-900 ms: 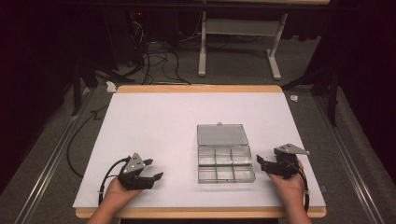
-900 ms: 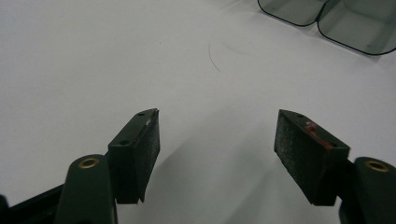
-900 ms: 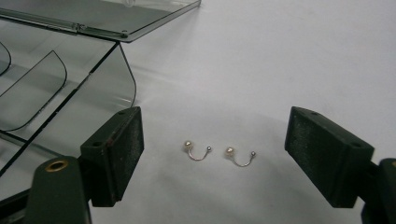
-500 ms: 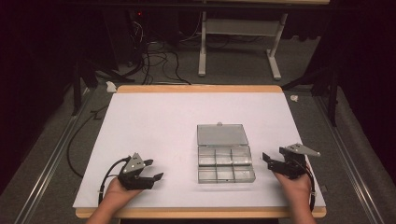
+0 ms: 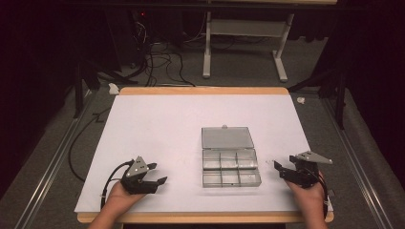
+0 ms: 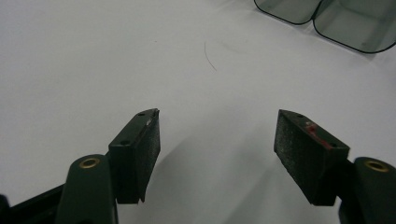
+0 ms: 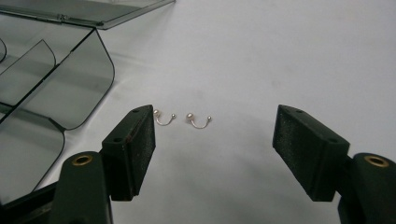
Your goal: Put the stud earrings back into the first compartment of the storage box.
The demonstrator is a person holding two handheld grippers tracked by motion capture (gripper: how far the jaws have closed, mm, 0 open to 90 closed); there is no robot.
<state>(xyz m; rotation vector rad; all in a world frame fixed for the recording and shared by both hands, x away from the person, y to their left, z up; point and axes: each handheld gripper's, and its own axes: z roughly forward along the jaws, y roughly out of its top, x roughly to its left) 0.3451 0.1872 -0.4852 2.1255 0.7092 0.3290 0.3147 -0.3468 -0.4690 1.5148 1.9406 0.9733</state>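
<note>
So the landmark here is the clear compartment box (image 5: 230, 162) sitting open on the white desk (image 5: 157, 124), lid laid flat on its far side. The right gripper (image 5: 286, 171) sits just off the box's right side, jaws spread wide with nothing between the pads, and the left gripper (image 5: 155, 174) is well off to the box's left, also released and holding nothing. The things it's going for are two tiny earrings (image 7: 182, 119), little curved wires with bead ends, lying on the desk just right of the box's near corner, right ahead of the right gripper's jaws. My guess on what could go wrong: those wires are thin and flat against the desk, so the fat pads could slide over one, pinch both at once since they lie nearly touching, or flick one away. Coming in too far left could also nudge the box wall. Fun bit: from the high view the earrings are basically too small to make out, while the right gripper view (image 7: 215, 135) shows them clearly. The left gripper view (image 6: 217, 140) just gives bare desk and two rounded box corners (image 6: 322, 18).
</note>
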